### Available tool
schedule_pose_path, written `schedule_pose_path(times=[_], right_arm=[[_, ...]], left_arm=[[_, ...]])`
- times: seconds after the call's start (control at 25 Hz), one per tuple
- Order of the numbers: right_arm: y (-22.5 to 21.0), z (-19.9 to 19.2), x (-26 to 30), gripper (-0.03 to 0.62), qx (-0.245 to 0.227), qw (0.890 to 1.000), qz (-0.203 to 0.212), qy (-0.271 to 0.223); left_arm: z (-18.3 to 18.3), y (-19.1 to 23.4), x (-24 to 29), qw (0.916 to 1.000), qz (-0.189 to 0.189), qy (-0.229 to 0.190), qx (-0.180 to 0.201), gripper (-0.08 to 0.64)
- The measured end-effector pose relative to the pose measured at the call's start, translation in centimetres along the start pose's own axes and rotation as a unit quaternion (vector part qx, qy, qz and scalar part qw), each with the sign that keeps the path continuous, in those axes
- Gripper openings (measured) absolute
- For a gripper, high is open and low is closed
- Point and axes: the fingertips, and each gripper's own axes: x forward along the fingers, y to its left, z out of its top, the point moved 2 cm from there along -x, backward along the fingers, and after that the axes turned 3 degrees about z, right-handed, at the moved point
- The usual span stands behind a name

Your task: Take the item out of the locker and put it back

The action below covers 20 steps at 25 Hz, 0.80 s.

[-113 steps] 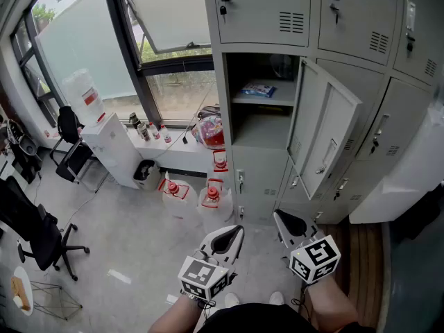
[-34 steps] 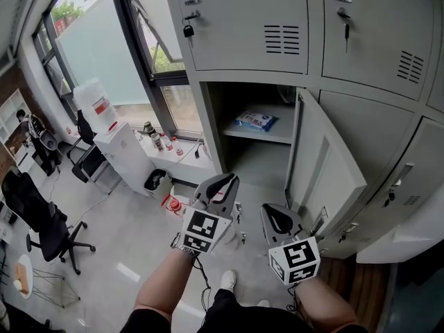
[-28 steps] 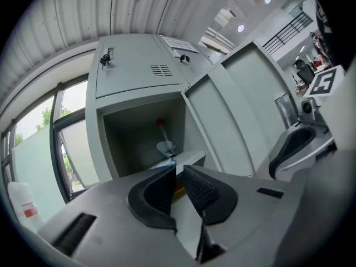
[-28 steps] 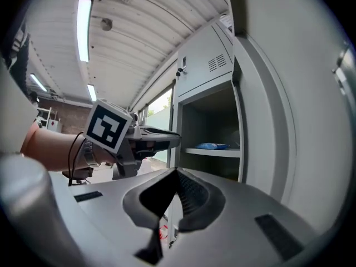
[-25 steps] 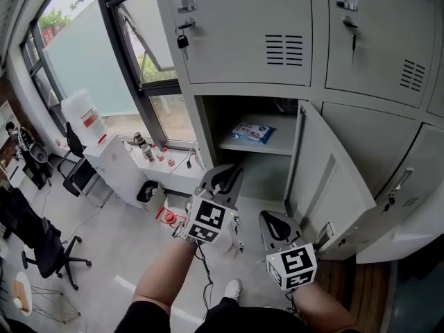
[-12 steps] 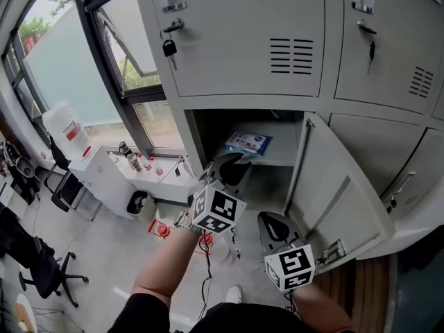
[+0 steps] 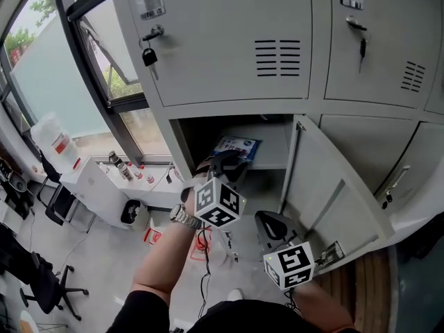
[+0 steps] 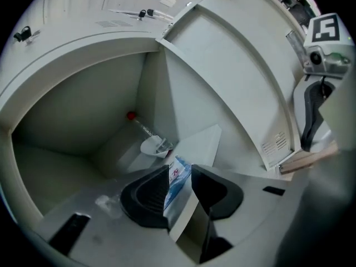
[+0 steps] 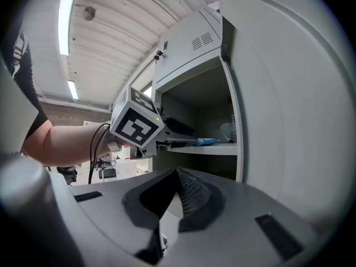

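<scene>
Blue packet [image 8: 173, 189] between left hand-held gripper's [image 8: 180, 170] opening jaws

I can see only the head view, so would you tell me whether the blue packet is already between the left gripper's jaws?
Observer: Yes, the blue packet shows in the gap of the left gripper. Its jaws are opening and are not pressing on it.
Operator: Is anything else lying deeper inside?
Observer: A clear object with a red top leans in the back corner.
Operator: And how is the right gripper?
Observer: The right gripper has its jaws together, with nothing between them.
</scene>
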Motion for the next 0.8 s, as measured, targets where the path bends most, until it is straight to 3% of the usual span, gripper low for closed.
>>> schedule_pose_path(times=[0.44,0.8], right_arm=[[-0.6,-0.3,0.1,0.052,0.006,1.0,-0.008,0.004],[-1.0,-0.6,0.6,0.052,0.015,1.0,-0.008,0.008]], left_arm=[[-0.6,0.4,1.6,0.9982,-0.025,0.039,0.039,0.124],[-0.2,0.8,2.6,0.9941,-0.023,0.076,0.074,0.12]])
